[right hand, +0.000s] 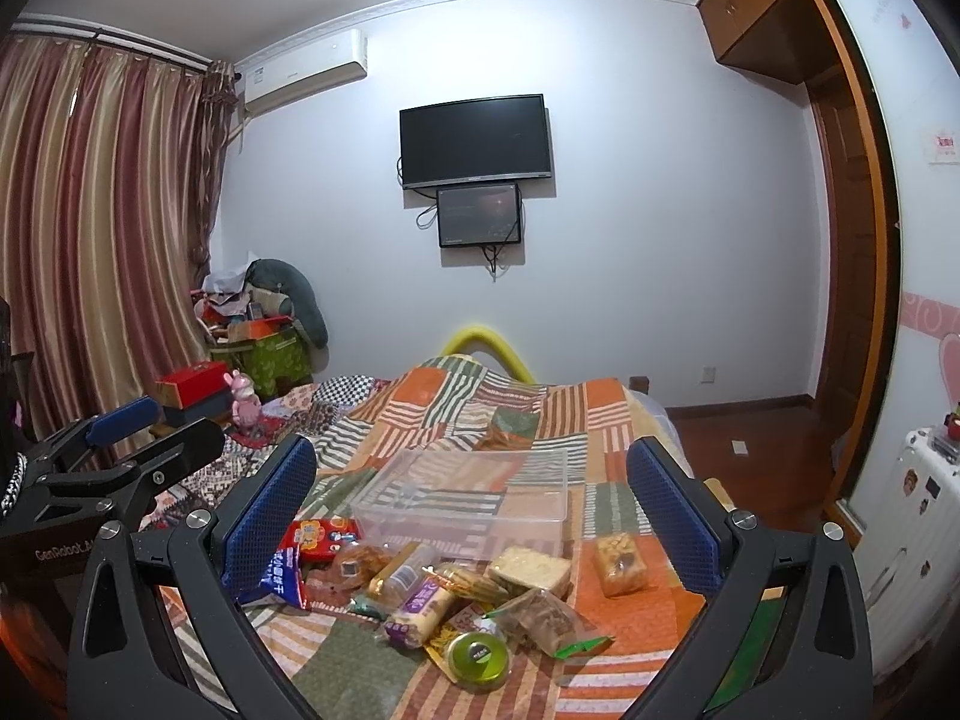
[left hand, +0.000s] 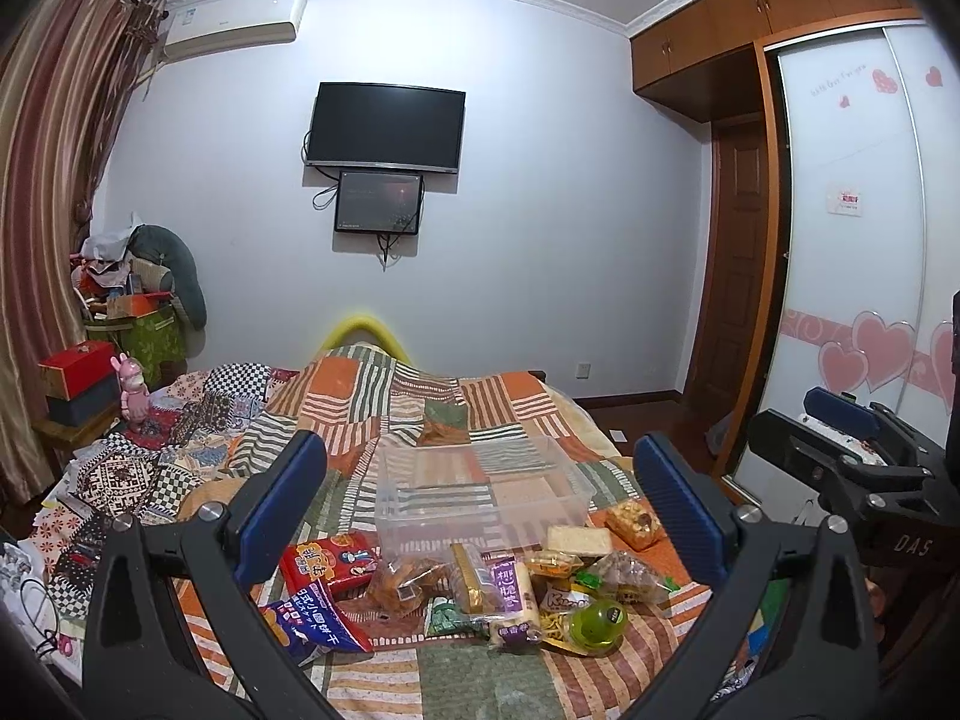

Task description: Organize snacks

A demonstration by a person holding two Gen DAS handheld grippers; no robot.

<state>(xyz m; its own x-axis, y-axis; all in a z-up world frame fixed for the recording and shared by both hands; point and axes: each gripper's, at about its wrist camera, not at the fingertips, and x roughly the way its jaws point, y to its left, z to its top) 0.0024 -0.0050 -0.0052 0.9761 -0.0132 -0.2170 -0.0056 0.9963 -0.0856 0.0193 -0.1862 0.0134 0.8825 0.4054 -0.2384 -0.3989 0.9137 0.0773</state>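
A clear plastic bin (left hand: 480, 495) (right hand: 462, 495) lies empty on the patchwork bed. A pile of wrapped snacks (left hand: 480, 591) (right hand: 444, 594) lies in front of it: a red packet (left hand: 330, 561), a blue bag (left hand: 318, 618), a green round tub (left hand: 599, 624) (right hand: 479, 655), a purple-labelled bar (right hand: 420, 603), a pale cake slice (right hand: 528, 570) and an orange-wrapped cake (right hand: 621, 563) off to the right. My left gripper (left hand: 480, 504) is open and empty above the pile. My right gripper (right hand: 474, 504) is open and empty too.
The patchwork bedspread (left hand: 384, 402) covers the bed. A red box (left hand: 78, 369) and pink toy (left hand: 133, 390) stand at the left, with clutter behind. A wardrobe (left hand: 852, 228) and door are on the right, a white suitcase (right hand: 918, 516) at far right.
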